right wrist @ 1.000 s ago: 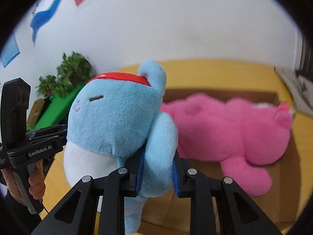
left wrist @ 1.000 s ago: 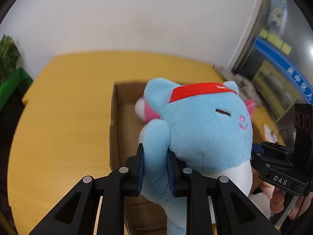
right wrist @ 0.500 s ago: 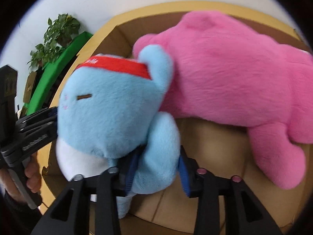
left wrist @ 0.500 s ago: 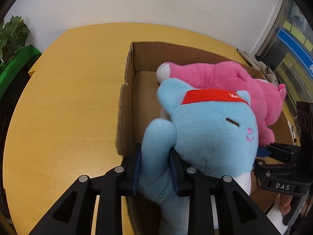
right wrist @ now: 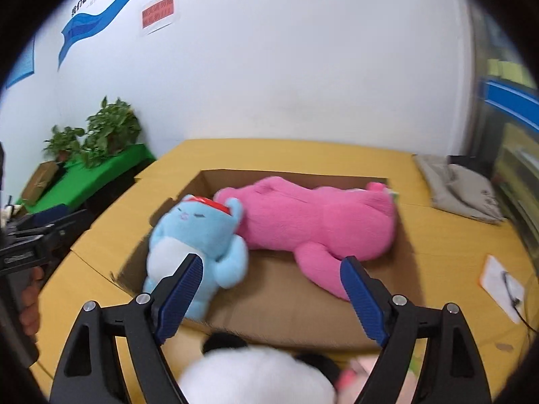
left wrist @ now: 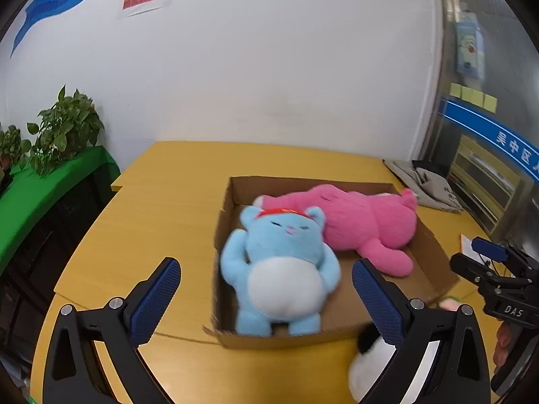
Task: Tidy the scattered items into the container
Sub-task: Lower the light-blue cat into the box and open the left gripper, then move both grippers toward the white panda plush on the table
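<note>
The blue plush cat (left wrist: 279, 262) (right wrist: 198, 235) with a red headband lies on its back at the left end of the cardboard box (left wrist: 434, 256) (right wrist: 293, 313). Beside it in the box lies a large pink plush (left wrist: 363, 222) (right wrist: 320, 219). My left gripper (left wrist: 266, 284) hangs above and before the box, jaws opening wide, nothing pressed between them. My right gripper (right wrist: 271, 279) is likewise drawn back, jaws opening, empty. A white and black plush (left wrist: 370, 370) (right wrist: 256, 373) lies on the table in front of the box, under my right gripper.
The box sits on a yellow wooden table (left wrist: 158, 208) (right wrist: 448, 239). Grey folded cloth (left wrist: 424, 181) (right wrist: 458, 185) lies at the far right. A white card with a cable (right wrist: 502, 286) lies right of the box. Plants on a green shelf (left wrist: 50, 175) stand left.
Both grippers let go of the blue cat's arms and opened wide. The cat dropped into the box beside the pink plush. Both grippers pulled back and up.
</note>
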`<action>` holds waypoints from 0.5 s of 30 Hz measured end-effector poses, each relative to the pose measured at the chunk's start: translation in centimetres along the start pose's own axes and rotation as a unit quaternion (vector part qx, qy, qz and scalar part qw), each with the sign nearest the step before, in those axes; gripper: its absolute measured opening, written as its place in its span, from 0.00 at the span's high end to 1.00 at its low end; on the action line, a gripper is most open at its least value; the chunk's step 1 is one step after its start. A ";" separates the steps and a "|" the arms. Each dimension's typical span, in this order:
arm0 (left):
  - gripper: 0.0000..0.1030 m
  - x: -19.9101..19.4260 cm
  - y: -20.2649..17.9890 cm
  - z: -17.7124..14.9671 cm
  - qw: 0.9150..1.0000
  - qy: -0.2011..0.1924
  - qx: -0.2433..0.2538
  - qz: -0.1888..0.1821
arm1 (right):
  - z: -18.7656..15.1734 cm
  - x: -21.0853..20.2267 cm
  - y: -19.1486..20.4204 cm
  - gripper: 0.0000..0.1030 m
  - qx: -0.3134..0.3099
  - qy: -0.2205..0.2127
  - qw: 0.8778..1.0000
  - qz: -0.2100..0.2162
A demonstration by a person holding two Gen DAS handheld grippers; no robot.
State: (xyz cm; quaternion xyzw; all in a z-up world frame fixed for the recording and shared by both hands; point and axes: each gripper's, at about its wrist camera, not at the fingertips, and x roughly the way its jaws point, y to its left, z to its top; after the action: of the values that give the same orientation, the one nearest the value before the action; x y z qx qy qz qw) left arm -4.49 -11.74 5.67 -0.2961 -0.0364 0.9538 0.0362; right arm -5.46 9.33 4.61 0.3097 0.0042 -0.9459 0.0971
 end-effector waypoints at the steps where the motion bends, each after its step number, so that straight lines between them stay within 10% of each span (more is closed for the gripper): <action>1: 0.00 -0.3 -1.0 -0.5 1.000 -0.001 0.006 0.002 | -0.4 -0.3 -0.1 0.19 0.001 0.001 1.000 -0.001; 15: 0.00 -2.7 -7.0 -5.0 0.999 0.009 0.035 -0.019 | -4.0 -4.5 -1.7 0.19 -0.004 -0.006 0.999 -0.049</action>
State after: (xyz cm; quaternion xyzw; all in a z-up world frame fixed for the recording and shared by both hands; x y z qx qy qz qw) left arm 0.92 -4.77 3.67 -0.3020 -0.0087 0.9510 0.0652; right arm 0.12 12.08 3.95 0.3031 0.0227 -0.9513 0.0516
